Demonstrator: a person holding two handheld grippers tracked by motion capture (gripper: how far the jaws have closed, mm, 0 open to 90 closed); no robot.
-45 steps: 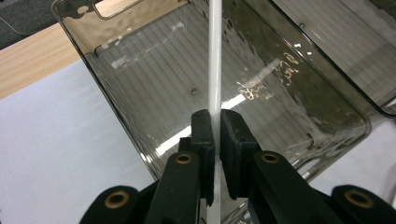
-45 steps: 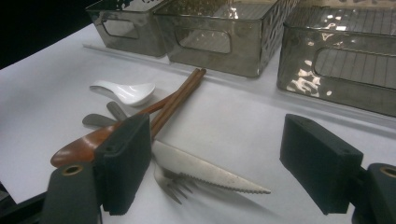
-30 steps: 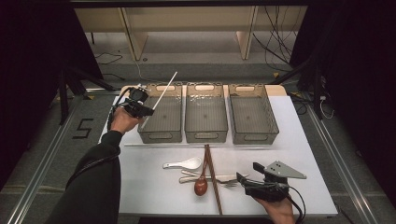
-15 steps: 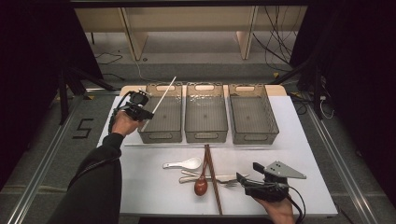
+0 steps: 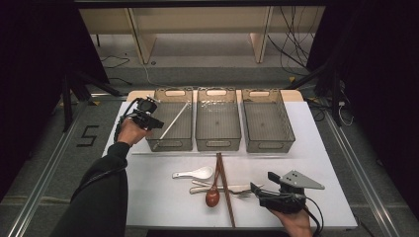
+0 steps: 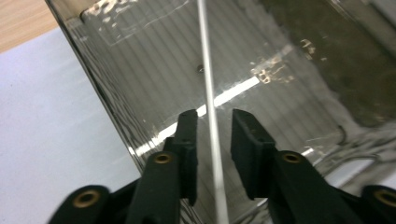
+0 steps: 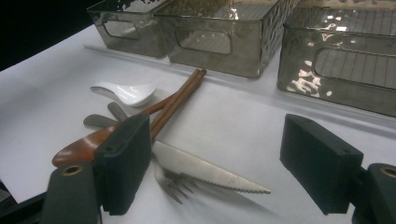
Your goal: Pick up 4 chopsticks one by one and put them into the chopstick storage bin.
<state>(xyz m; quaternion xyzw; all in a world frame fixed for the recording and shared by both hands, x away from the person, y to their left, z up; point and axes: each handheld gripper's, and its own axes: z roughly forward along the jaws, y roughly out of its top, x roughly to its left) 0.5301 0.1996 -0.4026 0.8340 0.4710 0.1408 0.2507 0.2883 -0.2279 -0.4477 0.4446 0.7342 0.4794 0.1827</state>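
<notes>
As the left gripper (image 6: 212,128) fingers part, freeing the white rod (image 6: 208,93) in the bin (image 5: 170,143): light, stiff, slick; regrip mid-shaft; right gripper (image 7: 224,163) fingers wide apart, empty.

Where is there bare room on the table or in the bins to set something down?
Free: the middle bin and right bin; the white tabletop left of the white spoon; the strip right of the bins.

Crowded: the pile of brown chopsticks, wooden spoon, knife and fork. The left bin holds a white chopstick.
</notes>
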